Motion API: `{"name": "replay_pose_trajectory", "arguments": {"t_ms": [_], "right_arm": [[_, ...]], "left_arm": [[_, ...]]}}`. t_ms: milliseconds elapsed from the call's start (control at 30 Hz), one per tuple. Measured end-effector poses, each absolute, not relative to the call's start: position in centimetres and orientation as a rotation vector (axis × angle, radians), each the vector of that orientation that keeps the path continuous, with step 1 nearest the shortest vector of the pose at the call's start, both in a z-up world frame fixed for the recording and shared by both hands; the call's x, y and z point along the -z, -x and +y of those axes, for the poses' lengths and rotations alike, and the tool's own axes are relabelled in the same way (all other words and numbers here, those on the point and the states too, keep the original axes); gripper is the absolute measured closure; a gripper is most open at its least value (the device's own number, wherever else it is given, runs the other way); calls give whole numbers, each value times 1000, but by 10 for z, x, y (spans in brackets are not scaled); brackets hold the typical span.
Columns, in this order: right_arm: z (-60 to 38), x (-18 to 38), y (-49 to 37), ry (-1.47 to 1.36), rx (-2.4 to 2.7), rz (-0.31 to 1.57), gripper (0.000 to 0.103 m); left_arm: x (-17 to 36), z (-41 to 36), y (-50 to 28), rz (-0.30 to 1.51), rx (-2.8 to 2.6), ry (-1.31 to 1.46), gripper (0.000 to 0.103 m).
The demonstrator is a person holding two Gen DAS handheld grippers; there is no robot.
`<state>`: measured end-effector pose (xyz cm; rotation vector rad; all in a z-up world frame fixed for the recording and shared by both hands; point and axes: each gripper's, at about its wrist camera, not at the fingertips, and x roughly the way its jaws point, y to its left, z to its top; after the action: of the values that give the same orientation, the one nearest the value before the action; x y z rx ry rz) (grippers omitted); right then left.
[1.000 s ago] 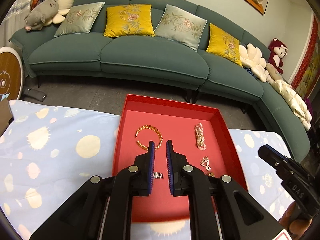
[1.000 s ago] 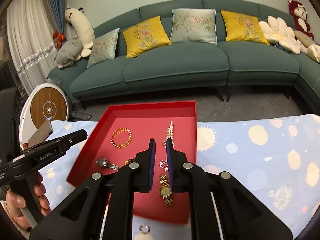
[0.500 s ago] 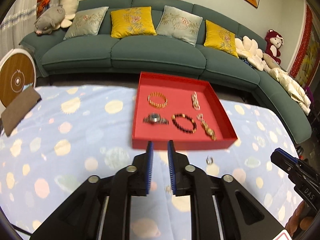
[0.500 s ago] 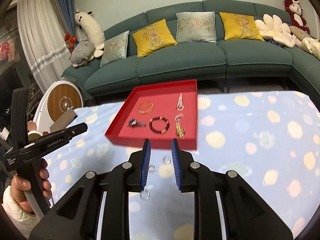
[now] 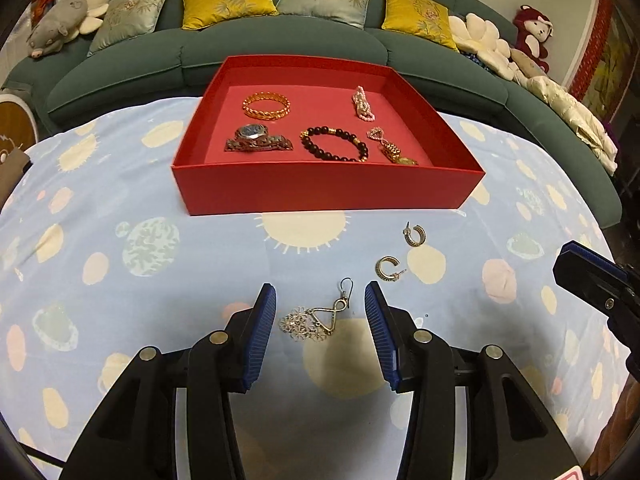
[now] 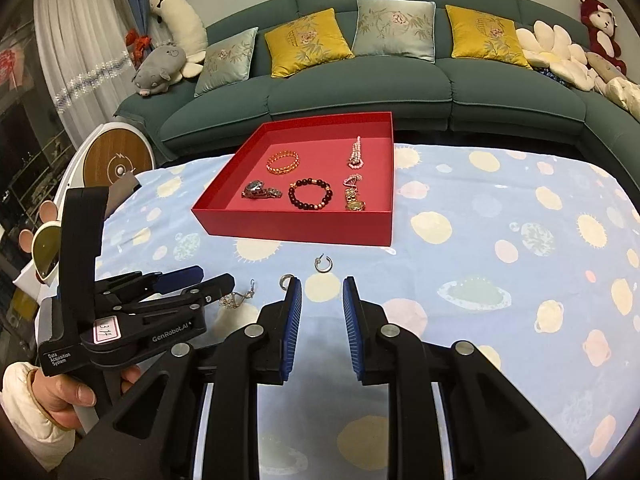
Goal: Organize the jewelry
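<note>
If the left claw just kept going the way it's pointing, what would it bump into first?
Probably the dangly earring: it lies on the tablecloth between the left claw's opening jaws, untouched. Depth is hard to judge.

Both cams ride on the grippers, looking forward and down along the fingers toward the sofa (image 5: 280, 52). Left one sits low and close over the tablecloth (image 5: 120, 200). Right one looks from a bit further right. Both share the red tray (image 5: 320, 190) and the near cloth.
</note>
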<state>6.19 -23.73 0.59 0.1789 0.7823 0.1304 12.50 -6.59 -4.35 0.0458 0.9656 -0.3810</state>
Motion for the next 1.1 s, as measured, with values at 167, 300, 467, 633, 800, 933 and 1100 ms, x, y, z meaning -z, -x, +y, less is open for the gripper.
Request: {"name": "replay_pose_trajectory", "arguments": {"t_ms": [167,300,467,633,800,933,1100], "right_arm": [[-235,5,-64,-155,-143,812,81],[-234,10,-66,-147,-149,829,81],[-233,13,-65,-146,-157,840,81],[-222,19,-62,-128,-193,862,81],[-201,33,-59,-97,-252,905,81],[-184,41,-60,-69,-281,926,81],[-171,53,-66,-41,-287,949,81]], "left_arm": [[57,-82,-127,970,406,-99,59],[62,-88,-124,953,410,-150,77],[59,-85,-127,973,447,-105,99],[40,-71,-124,939,451,-70,103],[11,-46,-121,892,449,10,103],[0,-33,-125,875,435,49,103],[0,-23,-131,893,424,84,103]]}}
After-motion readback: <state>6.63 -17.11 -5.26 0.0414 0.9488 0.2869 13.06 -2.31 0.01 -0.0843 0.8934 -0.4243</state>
